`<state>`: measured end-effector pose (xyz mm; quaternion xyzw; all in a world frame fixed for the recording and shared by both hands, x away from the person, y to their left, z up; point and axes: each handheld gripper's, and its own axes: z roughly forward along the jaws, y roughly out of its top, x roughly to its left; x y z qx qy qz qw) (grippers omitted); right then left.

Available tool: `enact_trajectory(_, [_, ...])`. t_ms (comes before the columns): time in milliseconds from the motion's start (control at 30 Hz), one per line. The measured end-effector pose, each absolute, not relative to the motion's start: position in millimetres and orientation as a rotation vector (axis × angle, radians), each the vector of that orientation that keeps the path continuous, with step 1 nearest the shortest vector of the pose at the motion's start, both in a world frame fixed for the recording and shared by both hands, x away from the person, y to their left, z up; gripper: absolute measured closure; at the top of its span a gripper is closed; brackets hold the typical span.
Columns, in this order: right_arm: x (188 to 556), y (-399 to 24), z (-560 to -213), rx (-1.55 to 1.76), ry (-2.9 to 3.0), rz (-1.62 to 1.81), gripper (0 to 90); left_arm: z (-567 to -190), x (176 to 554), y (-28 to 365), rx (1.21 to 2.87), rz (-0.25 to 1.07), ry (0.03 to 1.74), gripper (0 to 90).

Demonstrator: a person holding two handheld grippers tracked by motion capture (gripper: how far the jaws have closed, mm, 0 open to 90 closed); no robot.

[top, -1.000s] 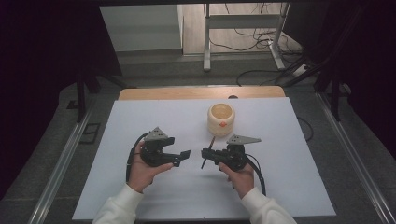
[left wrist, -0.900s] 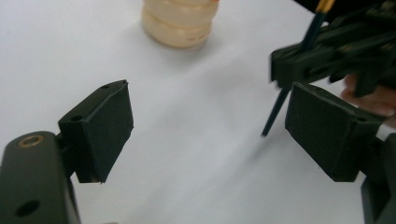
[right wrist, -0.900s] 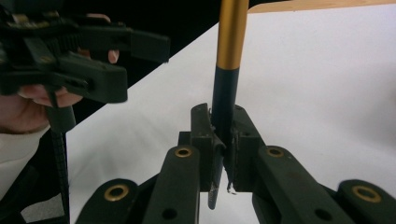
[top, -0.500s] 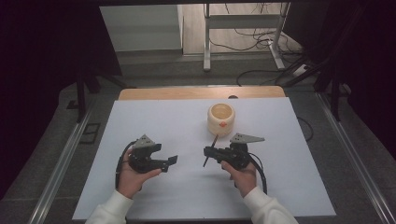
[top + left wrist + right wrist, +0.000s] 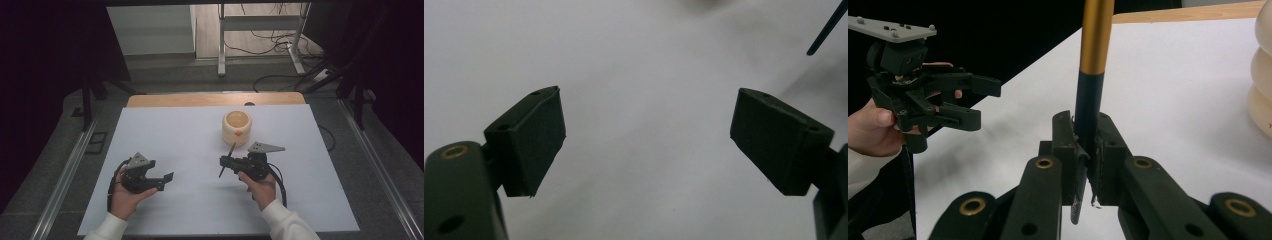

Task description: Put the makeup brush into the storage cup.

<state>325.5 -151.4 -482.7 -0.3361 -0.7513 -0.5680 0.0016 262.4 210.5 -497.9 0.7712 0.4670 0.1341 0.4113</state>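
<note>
Cream ribbed pot (image 5: 236, 127) beside pen (image 5: 226, 160), contents unclear.

You have a flat white table sheet (image 5: 200, 135) in front of you, with a strip of bare light wooden tabletop (image 5: 215, 99) along its far edge. Past it lie grey carpeted floor (image 5: 165, 75), a white metal stand frame (image 5: 260, 22) and loose black cables (image 5: 280, 80).
</note>
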Motion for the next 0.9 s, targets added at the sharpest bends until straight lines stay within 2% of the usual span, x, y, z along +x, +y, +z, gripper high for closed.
enact_trajectory(367, [327,-157,-480,-1.067,-2.355,-1.799,83.3,-509,246,226,1.935,0.363,1.24,14.1])
enact_trajectory(900, [330,-160,-469,-1.065,-2.358,-1.847,83.3,-511,247,225,1.934,0.364,1.256,13.7])
